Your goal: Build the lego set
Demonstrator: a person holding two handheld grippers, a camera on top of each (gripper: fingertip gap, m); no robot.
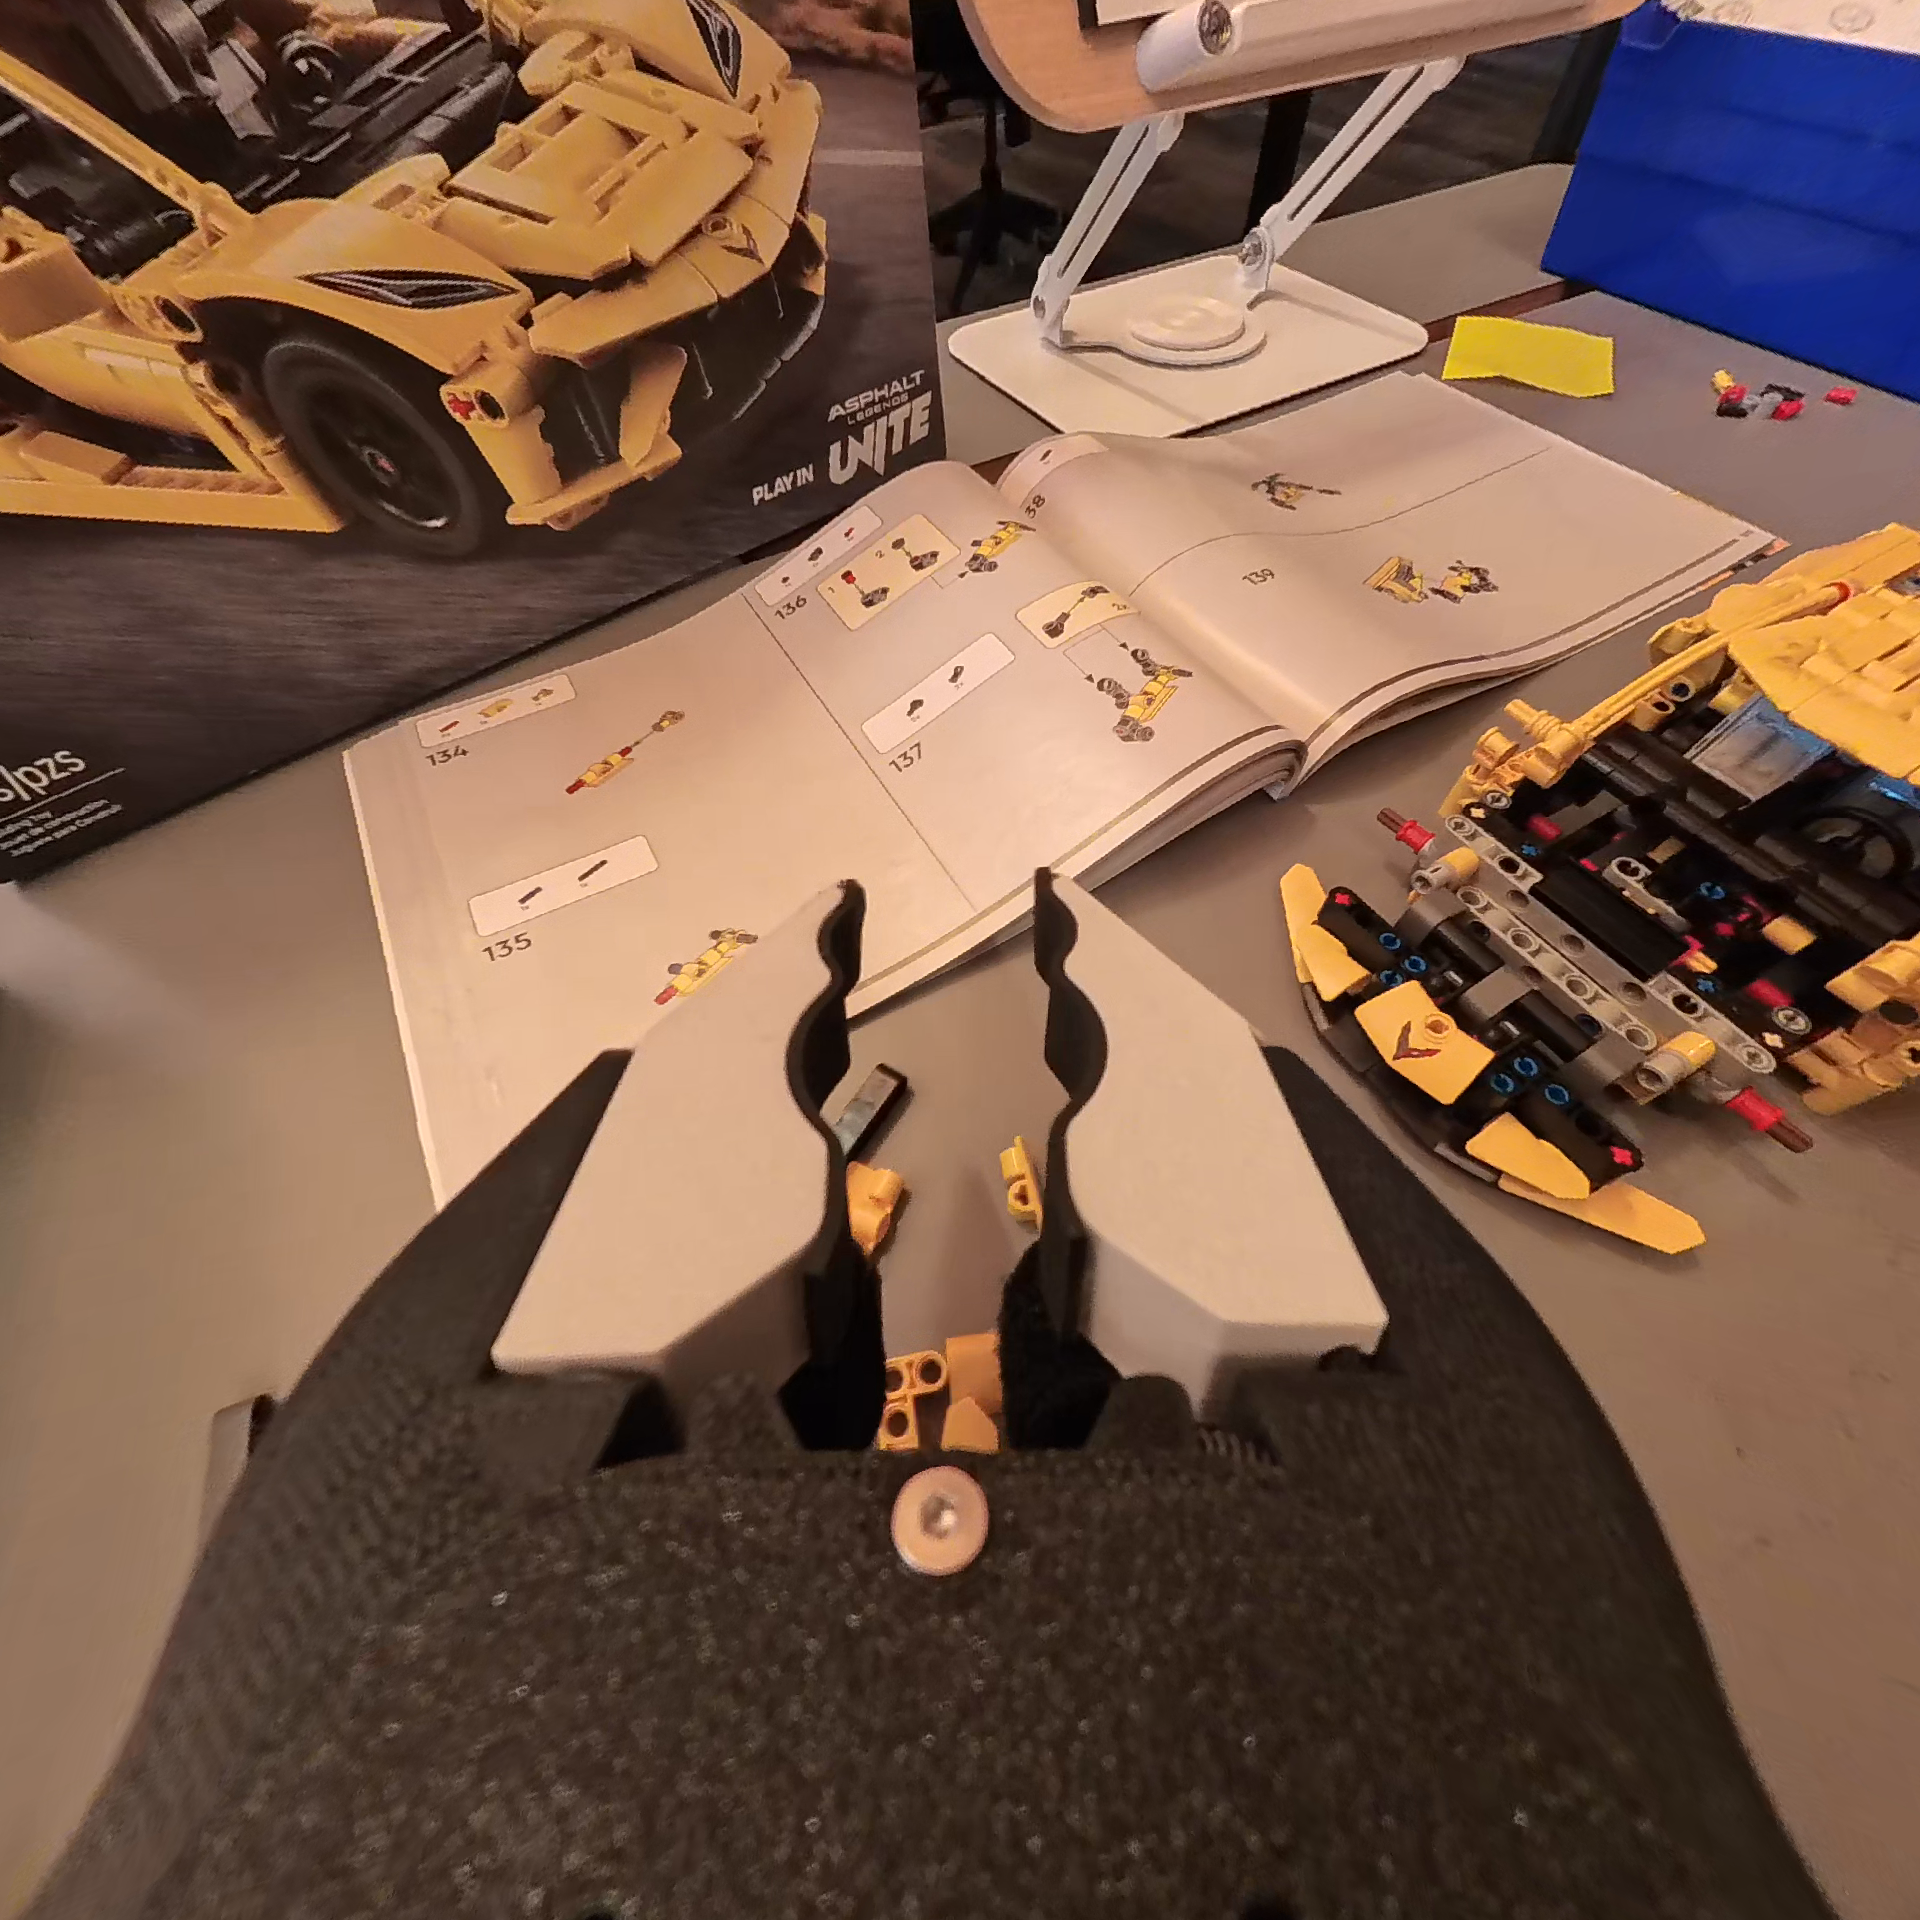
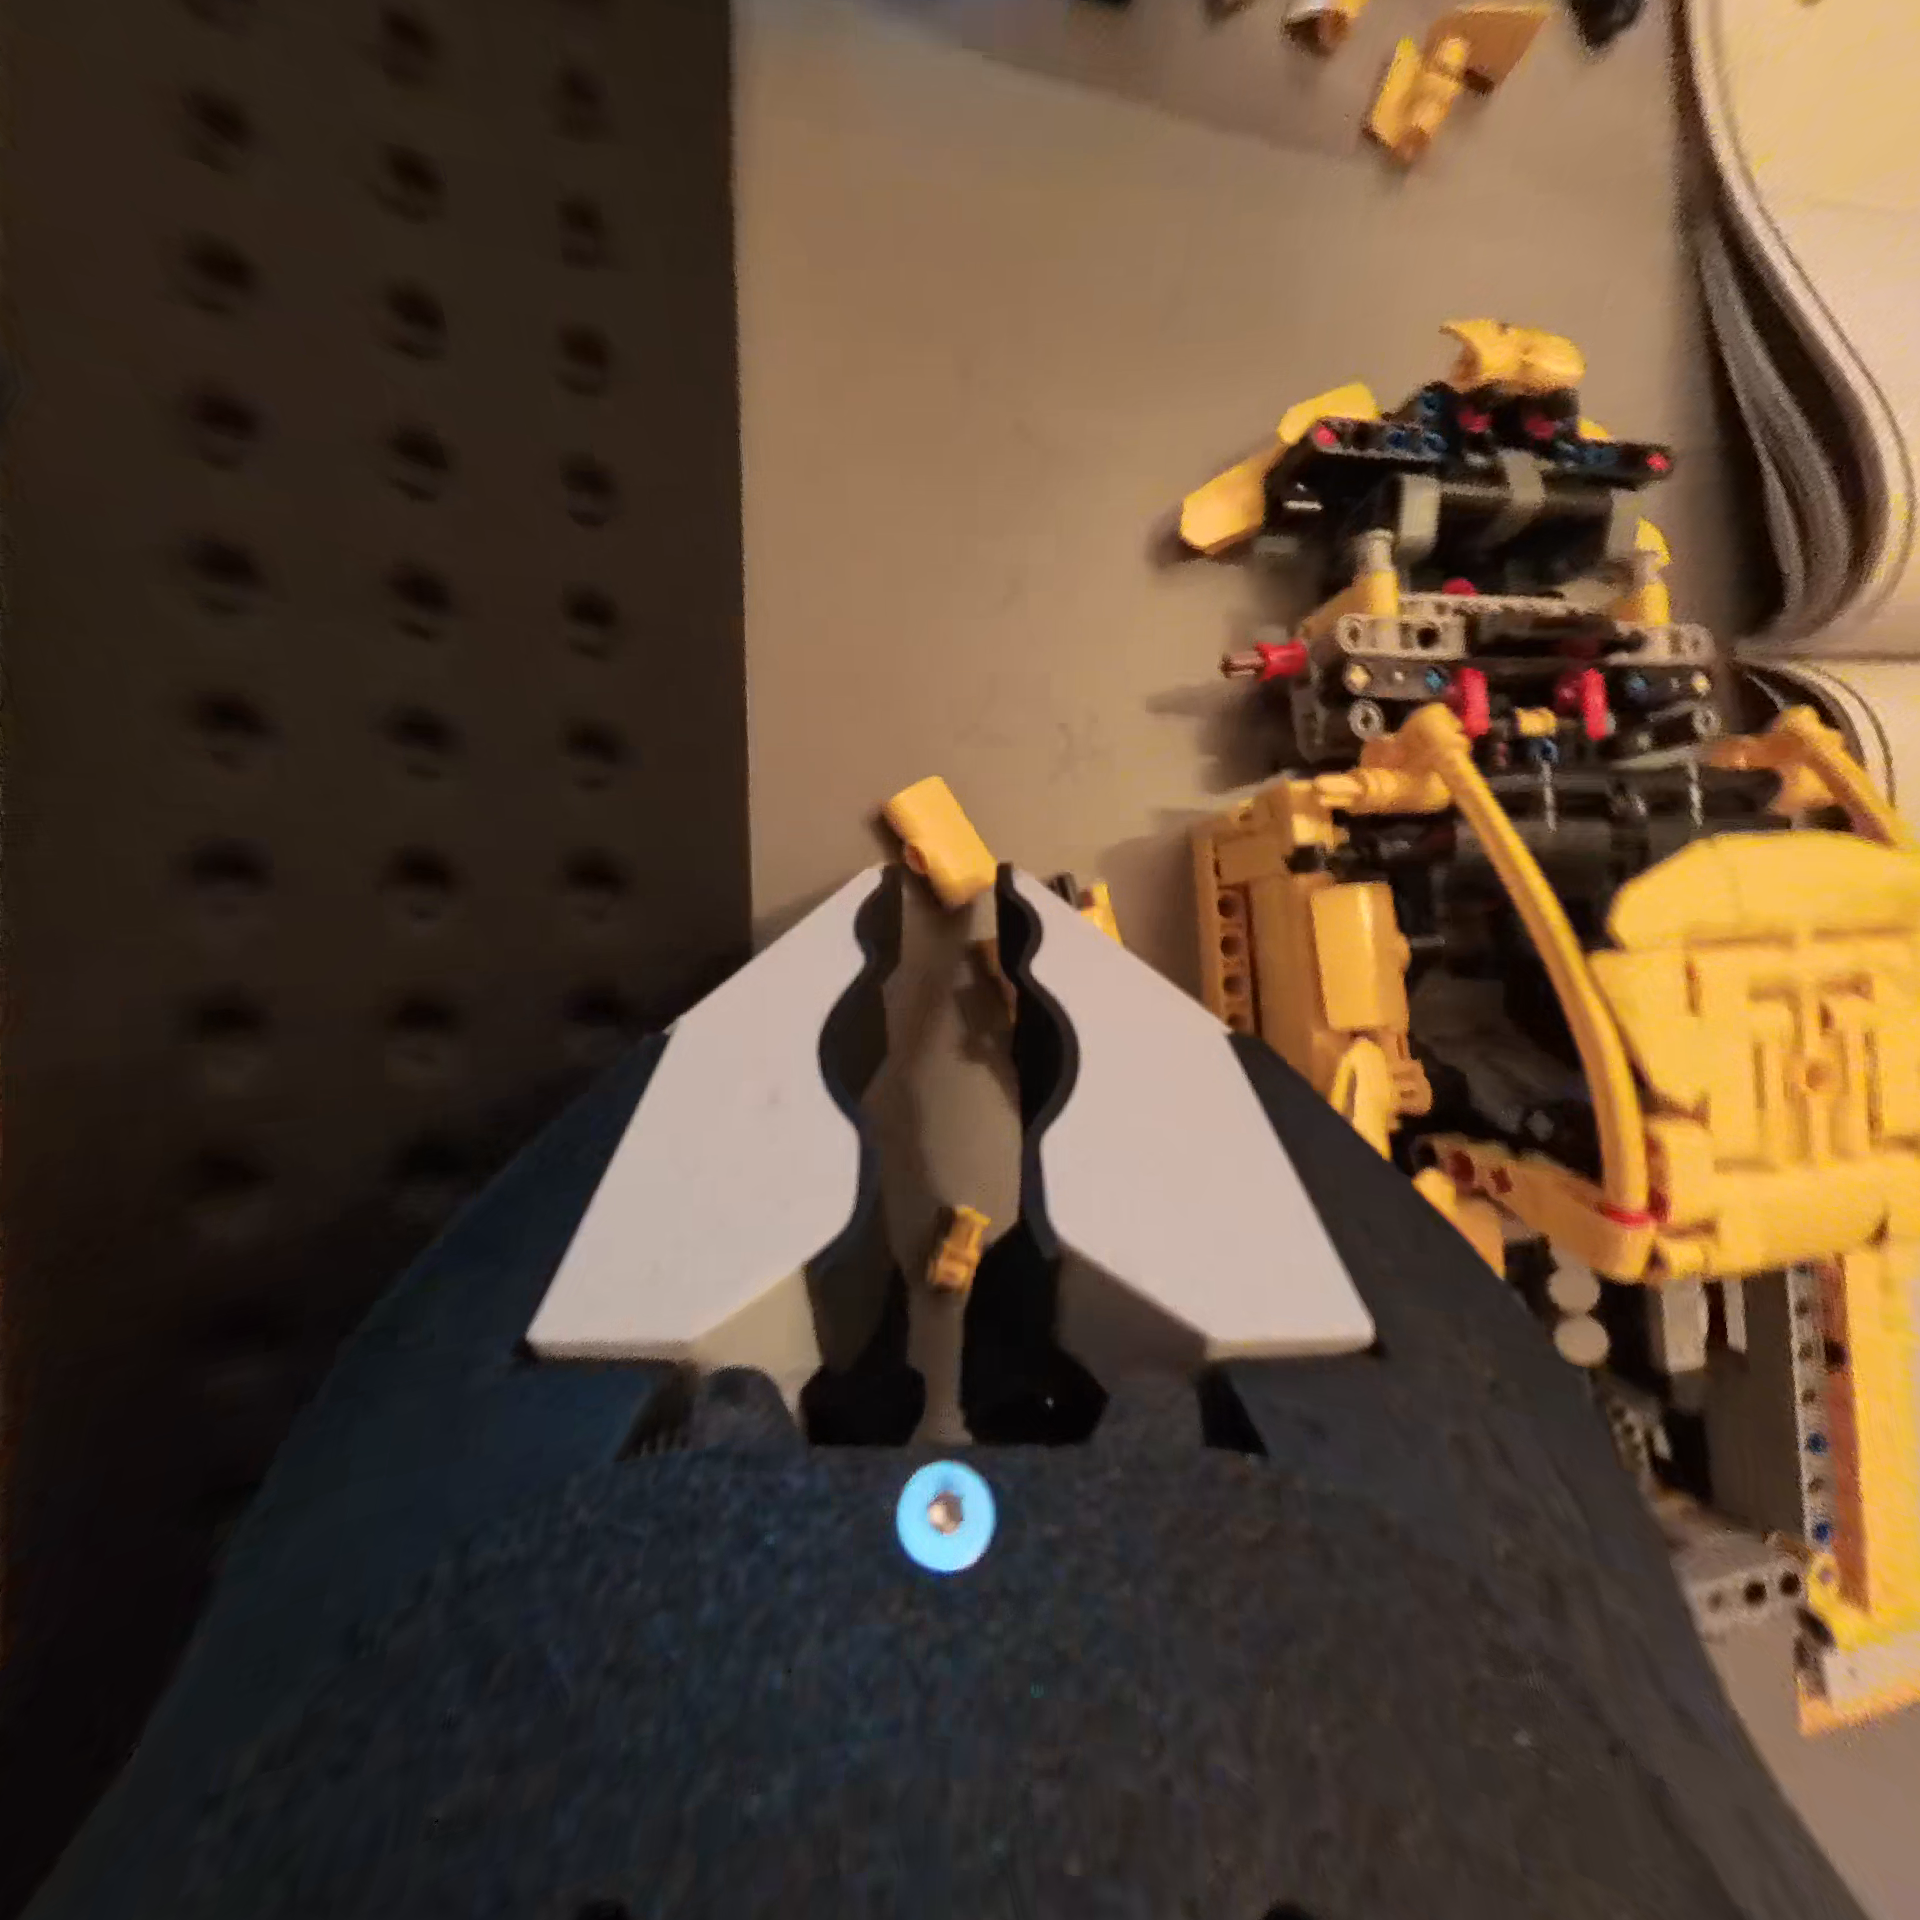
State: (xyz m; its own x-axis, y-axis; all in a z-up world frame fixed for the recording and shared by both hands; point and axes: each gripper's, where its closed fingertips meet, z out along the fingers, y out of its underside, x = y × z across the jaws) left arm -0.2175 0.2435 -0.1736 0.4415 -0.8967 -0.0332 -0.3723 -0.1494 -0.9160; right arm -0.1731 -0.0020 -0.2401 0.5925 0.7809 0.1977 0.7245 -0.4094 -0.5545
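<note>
In the left wrist view my left gripper (image 1: 948,899) is open and empty, low over the grey table. Below its jaws lie several loose yellow pieces (image 1: 873,1205) and a small black piece (image 1: 868,1107). The partly built yellow and black car (image 1: 1621,935) sits to its right, apart from it. The open instruction booklet (image 1: 831,727) lies just ahead. In the right wrist view my right gripper (image 2: 940,883) is shut on a small yellow piece (image 2: 935,836) that sticks out past the fingertips. The car (image 2: 1507,935) lies to its right.
The set's box (image 1: 416,364) stands at the back left. A white stand (image 1: 1195,332), a blue bin (image 1: 1756,187), a yellow paper (image 1: 1527,358) and small red and black pieces (image 1: 1766,400) are at the back right. A dark perforated board (image 2: 364,623) lies left of the right gripper; loose yellow pieces (image 2: 1444,73) lie ahead. The tips of one gripper are about 25 centimetres away from the tips of the other.
</note>
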